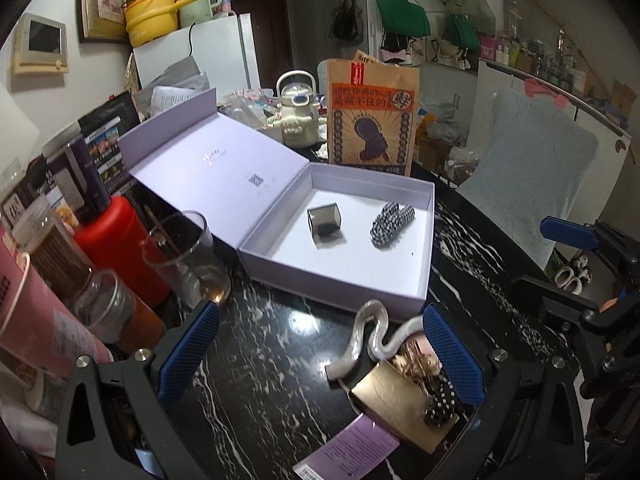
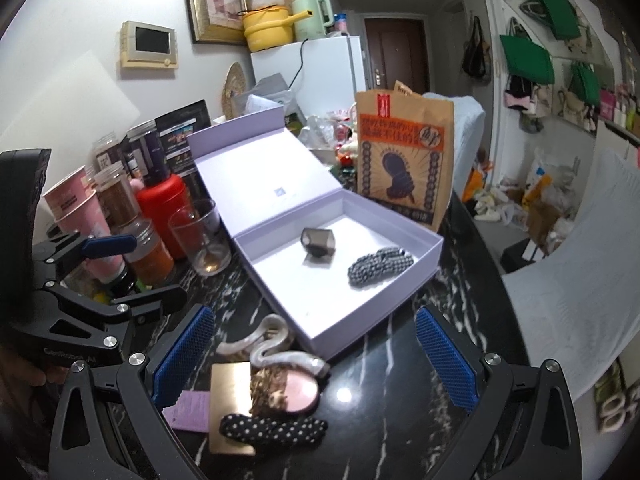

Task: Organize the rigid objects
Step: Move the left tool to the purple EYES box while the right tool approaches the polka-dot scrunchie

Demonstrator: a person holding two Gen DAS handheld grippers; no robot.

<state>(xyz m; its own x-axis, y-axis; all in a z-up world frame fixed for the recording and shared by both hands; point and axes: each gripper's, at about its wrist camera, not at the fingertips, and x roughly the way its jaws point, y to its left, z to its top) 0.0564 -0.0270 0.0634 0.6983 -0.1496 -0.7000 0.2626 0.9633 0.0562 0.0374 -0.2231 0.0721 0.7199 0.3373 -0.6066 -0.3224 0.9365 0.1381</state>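
An open lilac box lies on the black marble table, lid folded back. Inside are a dark smoky cube and a checkered hair clip. In front of the box lie a wavy pearly hair clip, a gold card, a pink round item and a polka-dot black clip. My left gripper is open and empty just above the table, the pile by its right finger. My right gripper is open and empty around the pile.
A glass, a red bottle, jars and pink cups crowd the left. A brown paper bag stands behind the box. A purple leaflet lies near the front edge.
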